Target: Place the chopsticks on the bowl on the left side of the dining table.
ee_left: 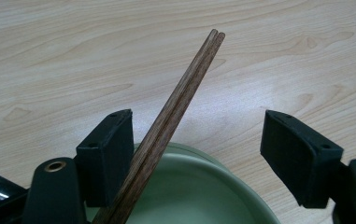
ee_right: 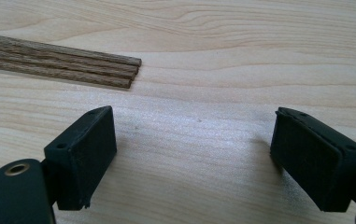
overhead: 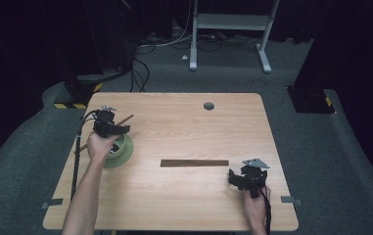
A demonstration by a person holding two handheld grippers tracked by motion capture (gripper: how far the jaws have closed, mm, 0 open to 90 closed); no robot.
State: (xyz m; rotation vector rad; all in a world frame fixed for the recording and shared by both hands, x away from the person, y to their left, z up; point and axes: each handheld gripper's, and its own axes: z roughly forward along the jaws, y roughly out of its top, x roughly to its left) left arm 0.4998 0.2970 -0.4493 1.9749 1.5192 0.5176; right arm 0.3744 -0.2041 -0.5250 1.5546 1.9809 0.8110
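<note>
Left of the high view: left gripper (overhead: pixel 117 129) held over a green bowl (overhead: pixel 125 152) near the left edge of the wooden bench (overhead: pixel 184 122). Hand (overhead: pixel 101 147) wrapped around the gripper body, forearm rising from the bottom edge of the frame. Black cable running down along the bench's left side.

In the left gripper view: jaws spread wide, nothing pinched. A pair of brown wooden chopsticks (ee_left: pixel 175 107) slanting from the lower left toward the upper centre of the frame, lying side by side, just beside the inner face of the left-hand jaw; contact with that pad not clear. Well apart from the right-hand jaw. Lower ends of the chopsticks crossing over the pale green rim of the bowl (ee_left: pixel 222 175) at the bottom of the frame, upper tips out over bare wood grain. In the high view, one end of the chopsticks (overhead: pixel 126 119) poking out to the upper right of the left gripper.

Lower right of the high view: right gripper (overhead: pixel 236 178) with a grey three-cornered plate on top, held low over the bench by the other hand (overhead: pixel 256 203). Jaws spread wide in the right gripper view, only bare bench between them.

Centre of the high view: a flat row of dark wooden sticks (overhead: pixel 194 163), lying level across the bench, just to the left of the right gripper. In the right gripper view, ends of these sticks (ee_right: pixel 63 65) at the upper left, well apart from both jaws.
</note>
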